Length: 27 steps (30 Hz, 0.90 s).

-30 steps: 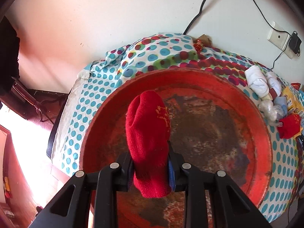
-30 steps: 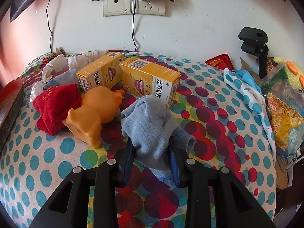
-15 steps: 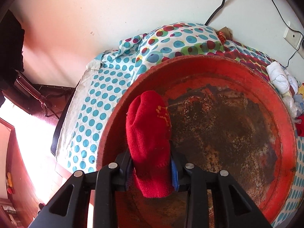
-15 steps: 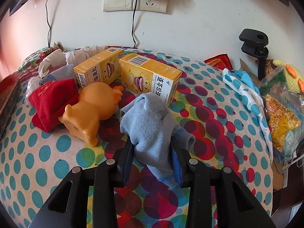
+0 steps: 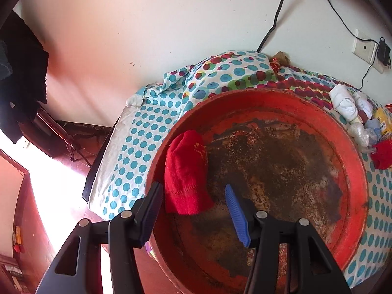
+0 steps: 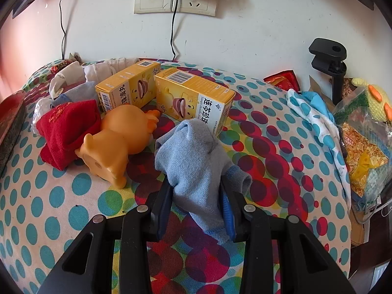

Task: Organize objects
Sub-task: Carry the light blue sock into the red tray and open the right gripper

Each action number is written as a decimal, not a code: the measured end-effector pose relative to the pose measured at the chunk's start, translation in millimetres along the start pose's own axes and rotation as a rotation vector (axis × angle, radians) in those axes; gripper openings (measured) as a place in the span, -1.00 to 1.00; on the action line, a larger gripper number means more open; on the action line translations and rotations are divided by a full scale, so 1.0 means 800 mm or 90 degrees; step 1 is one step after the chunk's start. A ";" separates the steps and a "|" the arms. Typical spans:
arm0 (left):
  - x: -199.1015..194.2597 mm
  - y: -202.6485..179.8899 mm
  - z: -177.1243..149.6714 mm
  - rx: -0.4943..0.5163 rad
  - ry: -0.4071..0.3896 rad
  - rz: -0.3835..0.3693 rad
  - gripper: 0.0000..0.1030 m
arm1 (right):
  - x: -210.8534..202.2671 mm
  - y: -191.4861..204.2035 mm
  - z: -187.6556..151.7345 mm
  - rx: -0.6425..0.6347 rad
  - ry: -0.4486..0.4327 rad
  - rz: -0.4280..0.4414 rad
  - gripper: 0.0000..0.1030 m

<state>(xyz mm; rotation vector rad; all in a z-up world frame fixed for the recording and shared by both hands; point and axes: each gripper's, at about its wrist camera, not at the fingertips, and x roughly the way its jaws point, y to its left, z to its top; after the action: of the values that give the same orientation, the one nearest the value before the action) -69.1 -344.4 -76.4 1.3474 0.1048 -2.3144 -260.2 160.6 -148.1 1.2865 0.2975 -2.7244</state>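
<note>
Here left hand-held gripper point(image 5: 193, 205) tilts down, spread.

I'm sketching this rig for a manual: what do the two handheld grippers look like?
Both look alike. The left gripper and right gripper have matte black angular fingers with cut-out windows, round silver pivot pins and ribbed blue pads. No cables, markings, hands or sleeves show.

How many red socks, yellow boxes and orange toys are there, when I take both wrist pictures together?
Red socks: 2
Yellow boxes: 2
Orange toy: 1
Total: 5
</note>
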 end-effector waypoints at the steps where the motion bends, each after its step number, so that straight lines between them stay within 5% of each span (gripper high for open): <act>1: -0.006 -0.005 -0.004 0.002 -0.002 -0.004 0.06 | 0.000 0.000 0.000 0.001 0.000 0.000 -0.34; 16: -0.047 -0.085 -0.071 0.020 -0.006 -0.042 0.06 | -0.062 0.015 0.015 0.043 -0.025 -0.003 -0.40; 27: -0.051 -0.087 -0.094 0.011 -0.001 -0.045 0.06 | -0.131 0.118 0.042 -0.013 -0.075 0.101 -0.40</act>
<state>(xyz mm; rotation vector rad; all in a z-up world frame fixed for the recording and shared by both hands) -21.0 -246.7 -92.2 1.3702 0.1346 -2.3796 -201.4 62.9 -57.9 1.0883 0.2023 -2.6412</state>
